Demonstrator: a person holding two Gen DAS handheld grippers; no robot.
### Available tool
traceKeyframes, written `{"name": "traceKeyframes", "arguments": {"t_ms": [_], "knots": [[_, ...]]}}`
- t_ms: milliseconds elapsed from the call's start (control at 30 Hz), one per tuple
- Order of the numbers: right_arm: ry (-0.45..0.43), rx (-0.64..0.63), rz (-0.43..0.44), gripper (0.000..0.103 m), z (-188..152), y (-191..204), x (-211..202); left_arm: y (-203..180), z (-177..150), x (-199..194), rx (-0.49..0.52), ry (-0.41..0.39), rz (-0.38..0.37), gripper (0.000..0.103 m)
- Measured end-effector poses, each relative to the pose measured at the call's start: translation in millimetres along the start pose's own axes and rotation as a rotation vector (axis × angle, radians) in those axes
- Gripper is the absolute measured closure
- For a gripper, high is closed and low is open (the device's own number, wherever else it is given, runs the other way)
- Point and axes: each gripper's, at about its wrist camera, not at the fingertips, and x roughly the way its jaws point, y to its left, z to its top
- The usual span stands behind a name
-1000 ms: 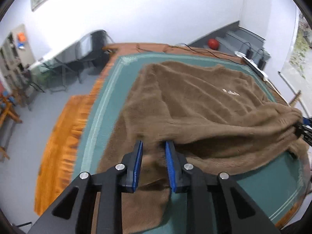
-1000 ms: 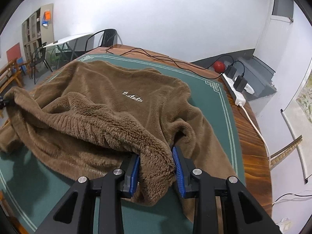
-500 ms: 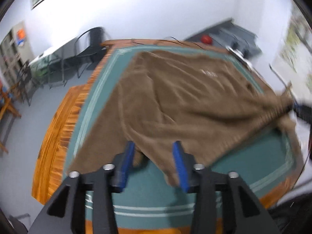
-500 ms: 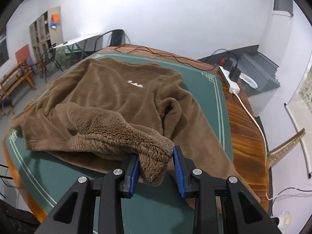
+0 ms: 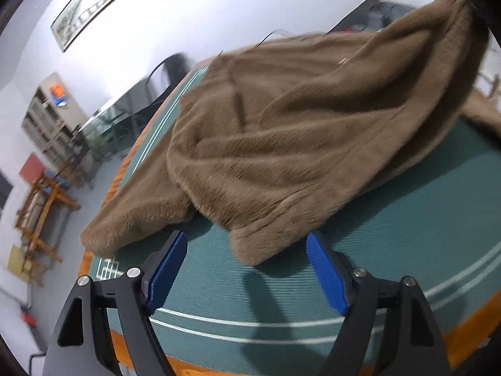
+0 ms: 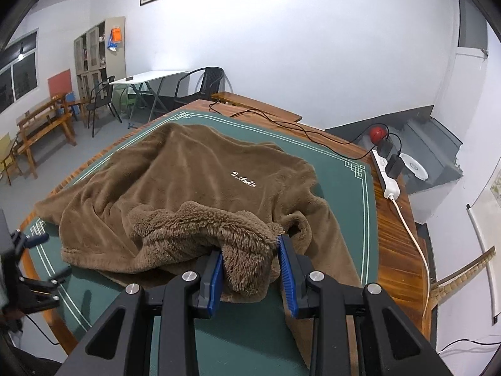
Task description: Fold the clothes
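Note:
A brown fleece sweater lies spread on the green table mat, its white embroidered script facing up. My right gripper is shut on a bunched, fluffy part of its hem, held slightly above the mat. My left gripper hovers low over the mat's near corner, its jaws opening wide. A hem corner of the sweater rests on the mat just between and ahead of the blue pads, touching neither. In the right wrist view the left gripper shows at the far left edge.
The mat covers a wooden table. At the right edge are a white power strip with plugs, cables and a red ball. Chairs, a white folding table and wooden benches stand beyond the far left.
My left gripper let go of the sweater's hem, spread its jaws and dropped back toward the table's corner; the hem fell flat on the mat. My right gripper rose a little, still gripping.

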Motion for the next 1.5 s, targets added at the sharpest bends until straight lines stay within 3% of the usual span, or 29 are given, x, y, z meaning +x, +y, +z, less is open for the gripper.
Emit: {"name": "traceKeyframes", "arguments": {"t_ms": [167,233,367,467,533,600,733,900,1033,1267,1500], "knots": [[0.012,0.070,0.018,0.070,1,-9,2,9,11,18,-0.054,0.018,0.052,0.021],[0.018,0.086,0.015,0.070,0,-12,3,16,22,15,-0.099,-0.001,0.039,0.021],[0.040,0.091,-0.006,0.070,-6,-14,9,35,40,2,-0.204,-0.060,-0.060,0.021],[0.062,0.109,-0.010,0.070,-11,-18,15,47,49,6,-0.271,-0.056,-0.081,0.021],[0.076,0.125,-0.012,0.070,-15,-22,19,53,54,14,-0.299,-0.037,-0.085,0.034],[0.088,0.132,-0.018,0.070,-18,-23,23,55,58,19,-0.302,-0.016,-0.091,0.039],[0.103,0.137,-0.027,0.070,-19,-27,29,49,54,5,-0.239,-0.038,-0.155,0.039],[0.100,0.148,-0.022,0.070,-15,-33,32,19,30,-14,-0.076,-0.036,-0.166,0.027],[0.097,0.152,-0.016,0.070,-10,-35,36,-7,13,-13,-0.014,-0.009,-0.155,0.026],[0.091,0.127,-0.009,0.070,-5,-32,34,4,24,17,-0.138,0.034,-0.057,0.026],[0.107,0.124,-0.014,0.070,-12,-36,34,41,54,-2,-0.272,-0.067,-0.034,0.026]]}}
